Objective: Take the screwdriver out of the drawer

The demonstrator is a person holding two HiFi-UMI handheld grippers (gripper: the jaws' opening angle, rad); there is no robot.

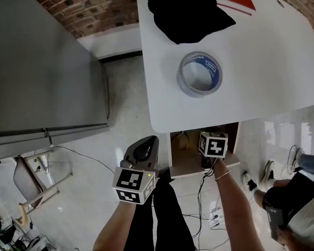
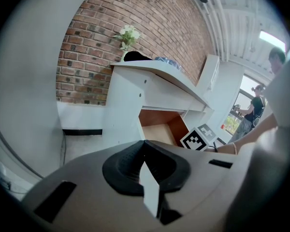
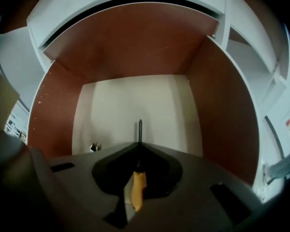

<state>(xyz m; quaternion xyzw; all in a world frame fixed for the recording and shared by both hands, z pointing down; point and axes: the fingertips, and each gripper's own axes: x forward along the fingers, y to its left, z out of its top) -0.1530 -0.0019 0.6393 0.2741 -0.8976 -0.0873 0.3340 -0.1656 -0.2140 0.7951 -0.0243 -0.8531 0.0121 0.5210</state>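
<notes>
Left gripper (image 2: 145, 159) hangs pressed together, empty; right gripper (image 3: 138, 151) pinches the screwdriver (image 3: 137, 190), best drawn straight back out of the drawer (image 3: 222, 110).

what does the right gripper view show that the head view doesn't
Only the right gripper view: the screwdriver, its orange handle clamped in the shut tongs of the right gripper, shaft pointing into the drawer. Only the head view: the white table carrying a tape roll and a black cloth, plus the left gripper held outside the drawer. Both: the open drawer with brown walls and a pale floor.
</notes>
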